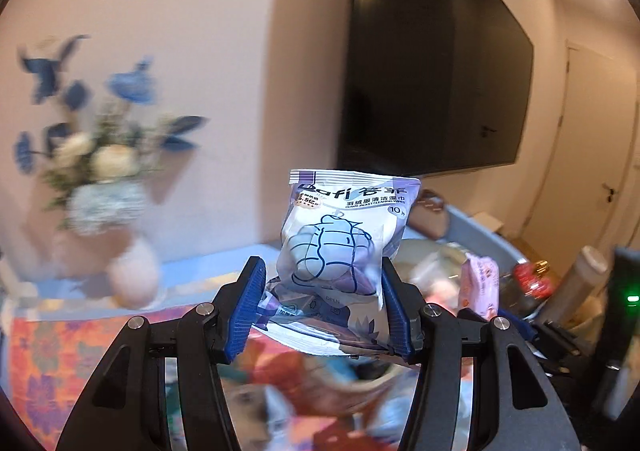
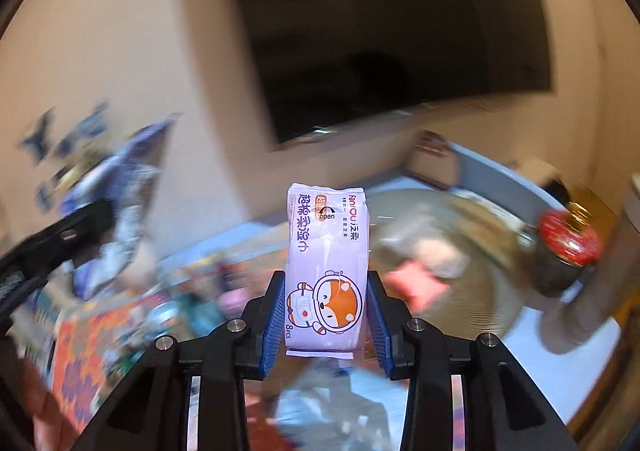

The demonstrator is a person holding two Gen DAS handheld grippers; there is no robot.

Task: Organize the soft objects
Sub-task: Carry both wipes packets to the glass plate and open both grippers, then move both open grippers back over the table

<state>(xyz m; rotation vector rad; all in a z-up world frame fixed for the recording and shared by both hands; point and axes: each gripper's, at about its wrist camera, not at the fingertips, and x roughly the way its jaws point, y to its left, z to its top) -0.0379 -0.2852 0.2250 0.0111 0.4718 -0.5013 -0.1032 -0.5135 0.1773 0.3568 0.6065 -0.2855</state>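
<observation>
Holding: left gripper (image 1: 322,303) clamps a down-jacket cleaning-wipes pack (image 1: 340,247) between its blue pads (image 1: 248,307); the pack stands upright, its lower half pinched in the jaws, its top edge clear above them.
Matching grip: right gripper (image 2: 322,315) is closed on a lilac cotton-tissue pack (image 2: 326,267) printed with a fox astronaut, upright, its base seated deep between the jaws.
Below: a patterned orange cloth (image 1: 52,347), blurred, strewn with items I cannot identify.
Beyond: a round woven tray (image 2: 460,275) already bearing a pink packet (image 2: 416,283) and other soft things; a red-lidded jar (image 2: 568,243) stands beside it.
Progress: seemingly midway, with both packs lifted and neither yet set down.
Backdrop: flower vase (image 1: 106,207), wall-mounted television (image 1: 432,63).
</observation>
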